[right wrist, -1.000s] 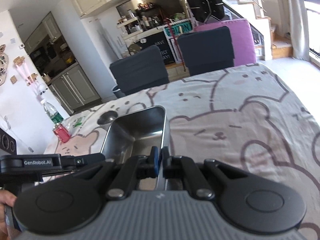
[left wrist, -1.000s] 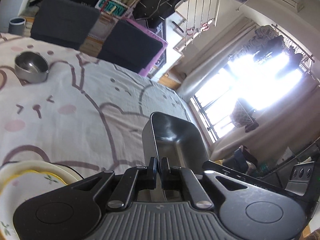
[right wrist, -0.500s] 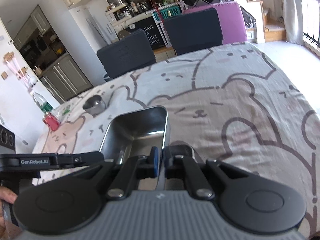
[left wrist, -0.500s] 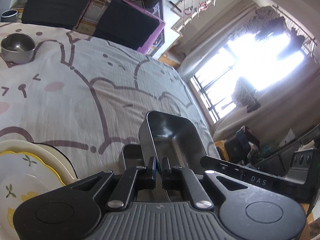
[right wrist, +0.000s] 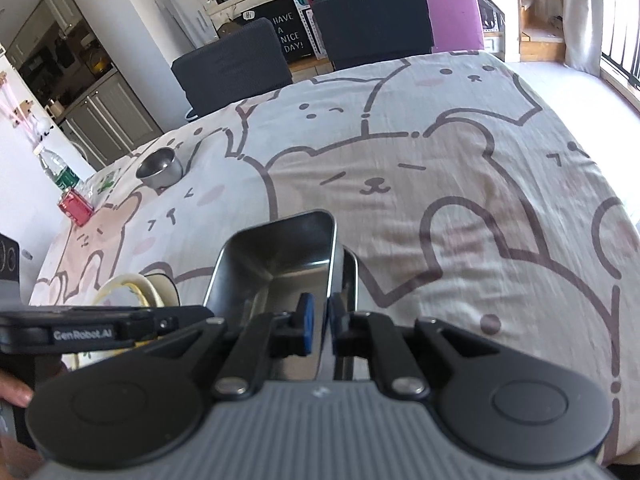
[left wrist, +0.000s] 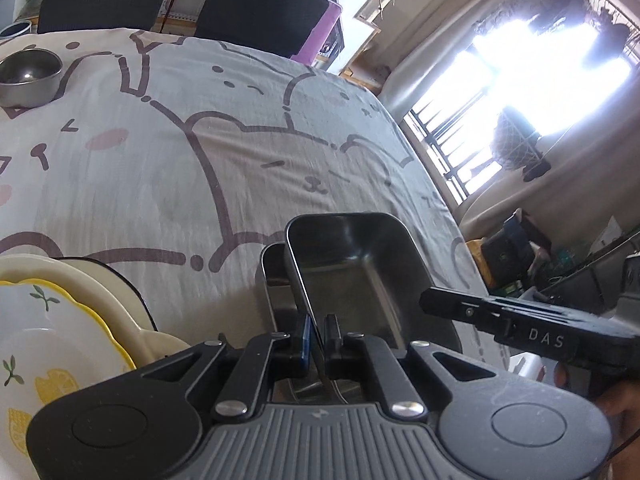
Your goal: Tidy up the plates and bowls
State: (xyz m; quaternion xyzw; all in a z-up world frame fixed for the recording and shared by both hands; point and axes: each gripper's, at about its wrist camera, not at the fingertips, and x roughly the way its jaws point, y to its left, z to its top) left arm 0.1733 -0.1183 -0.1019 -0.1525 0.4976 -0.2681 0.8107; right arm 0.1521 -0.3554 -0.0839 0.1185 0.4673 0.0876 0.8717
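A rectangular steel tray (left wrist: 352,264) (right wrist: 280,256) is tilted over a second steel tray (left wrist: 272,276) (right wrist: 350,276) that lies on the bear-print tablecloth; its lower end sits inside the second tray. My left gripper (left wrist: 319,336) is shut on the upper tray's near rim. My right gripper (right wrist: 322,320) straddles the opposite rim. Its jaws are opening, and a gap shows between the blue pad (right wrist: 307,320) and the tray wall. A stack of cream and yellow-rimmed plates (left wrist: 60,320) (right wrist: 132,284) sits just left of the trays. A small steel bowl (left wrist: 28,76) (right wrist: 160,168) stands far off at the left.
A red can (right wrist: 76,210) and a water bottle (right wrist: 56,168) stand at the table's far left corner. Dark chairs (right wrist: 232,72) line the far side. The table's right edge (left wrist: 440,208) drops off toward the window. A hand (right wrist: 16,392) shows at the lower left.
Both grippers have come down with the upper tray, and the second tray has come into view under it. The plates now show more fully. The right jaws have parted a little.
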